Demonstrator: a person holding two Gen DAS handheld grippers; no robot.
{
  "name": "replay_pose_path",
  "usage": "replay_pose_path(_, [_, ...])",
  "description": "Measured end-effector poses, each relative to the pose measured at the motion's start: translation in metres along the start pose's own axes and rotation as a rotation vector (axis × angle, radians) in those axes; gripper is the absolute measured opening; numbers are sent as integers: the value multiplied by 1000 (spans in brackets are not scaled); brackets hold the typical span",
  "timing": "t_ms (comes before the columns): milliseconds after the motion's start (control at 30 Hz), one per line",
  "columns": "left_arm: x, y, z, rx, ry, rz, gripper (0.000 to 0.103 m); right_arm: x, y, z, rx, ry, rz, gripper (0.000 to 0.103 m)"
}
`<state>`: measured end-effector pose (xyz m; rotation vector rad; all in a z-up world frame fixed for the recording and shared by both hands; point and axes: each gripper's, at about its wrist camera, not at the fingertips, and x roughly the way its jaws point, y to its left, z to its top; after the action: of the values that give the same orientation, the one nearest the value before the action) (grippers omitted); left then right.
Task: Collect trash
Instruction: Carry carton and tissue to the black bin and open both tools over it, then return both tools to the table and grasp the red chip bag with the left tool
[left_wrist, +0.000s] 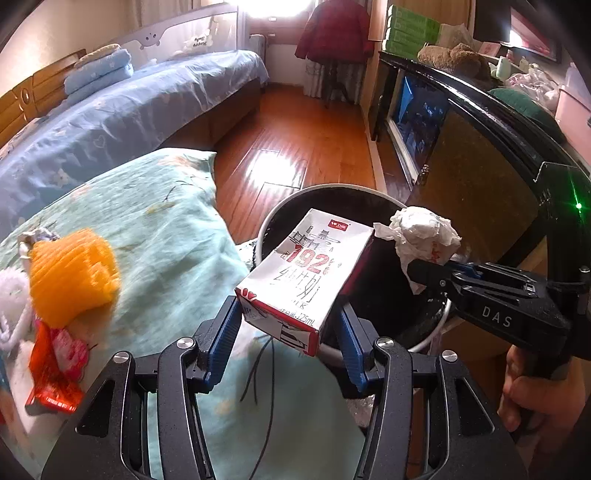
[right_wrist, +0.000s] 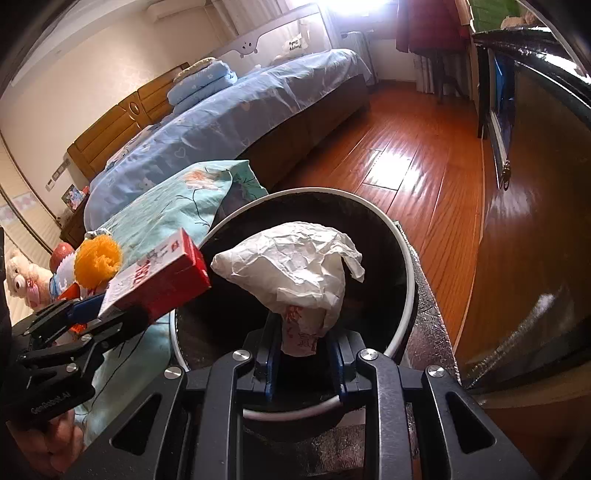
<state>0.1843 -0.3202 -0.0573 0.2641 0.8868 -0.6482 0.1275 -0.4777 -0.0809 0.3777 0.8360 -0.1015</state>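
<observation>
Left wrist view: the left tongs (left_wrist: 290, 325) grip a milk carton (left_wrist: 308, 273) across its short width, long axis pointing away from the camera, its far end past the near rim of the trash bin (left_wrist: 424, 341). The right tongs (right_wrist: 304, 356) clamp the tail of a crumpled paper wad (right_wrist: 295, 266), which hangs over the bin's middle; this hand appears the better placed to drop first. Beside the bin, on the pillow's (left_wrist: 155, 229) left edge, lie an orange foam net (left_wrist: 72, 275) and a red wrapper (left_wrist: 53, 373), blurred. The bin's bottom is too dark to make out. Beyond stretches the bed (right_wrist: 236, 110).
</observation>
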Motion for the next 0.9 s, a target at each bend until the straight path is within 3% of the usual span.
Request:
replay_pose_path(233, [10, -2, 9, -8, 21, -23, 51, 5, -4, 7, 4, 12, -8, 28])
replay_pose_path(300, [11, -1, 9, -12, 22, -26, 52, 5, -6, 9, 13, 11, -12, 44])
replay_pose_path(400, [6, 1, 5, -14, 14, -18, 62, 2, -9, 10, 34, -5, -10, 51])
replay_pose_path(467, [-1, 5, -1, -21, -3, -7, 63, -2, -9, 10, 41, -14, -9, 53])
replay_pose_path(533, [-10, 11, -11, -38, -13, 1, 65, -7, -6, 8, 39, -30, -3, 56])
replay_pose_path(600, [-20, 18, -22, -55, -26, 16, 68, -11, 0, 5, 33, -41, 9, 69])
replay_pose_path(800, [-50, 48, -62, -136, -59, 71, 71, -22, 35, -12, -1, -73, 71, 80])
replay_pose_path(900, [-65, 65, -82, -172, -78, 114, 71, -25, 55, -20, -21, -75, 107, 80])
